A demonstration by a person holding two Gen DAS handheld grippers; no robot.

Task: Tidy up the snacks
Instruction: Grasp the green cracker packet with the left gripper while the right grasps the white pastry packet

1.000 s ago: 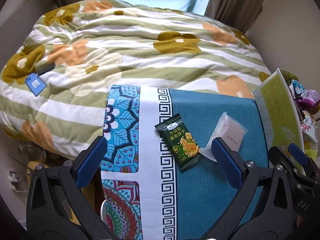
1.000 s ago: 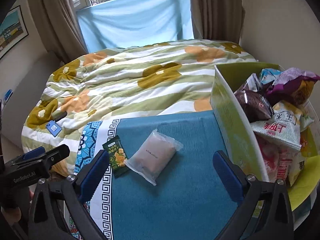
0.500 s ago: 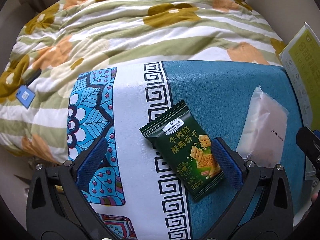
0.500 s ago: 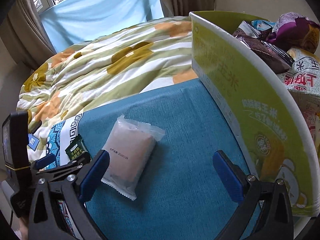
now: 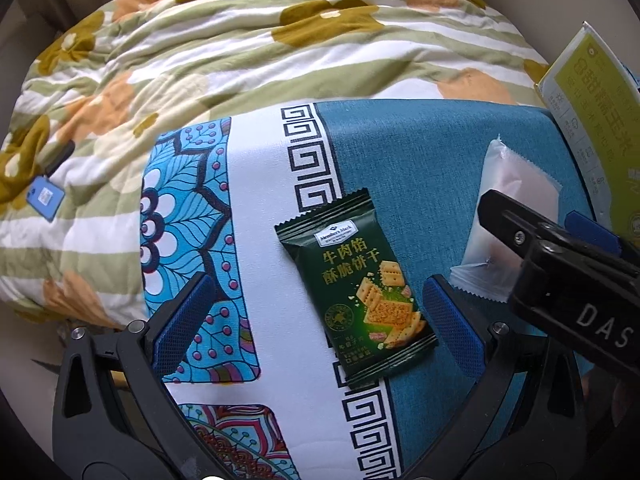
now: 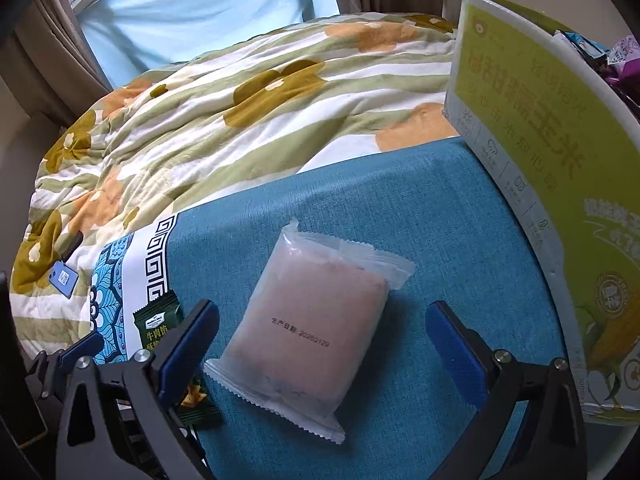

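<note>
- My left claw (image 5: 316, 320) is spread wide, nothing in it. The green cracker packet (image 5: 356, 300) lies flat on the cloth-covered surface (image 5: 420, 148), straight ahead in the gap, nearer the right-hand pad.
- Packet's long axis runs fwd and slightly left, roughly along my fingers, so I judge the pads would close across its short width. Good line-up.
- My right claw (image 6: 322, 338) is also wide and empty. The frosted pink snack pouch (image 6: 316, 320) sits centred in its gap, long axis fwd, tipped a bit right.
- Each claw is nearest its own item: left for the packet, right for the pouch.
- Snack box (image 6: 532, 168) stands to the right, just beside the right claw, so I reckon the pouch has the shorter trip.
</note>
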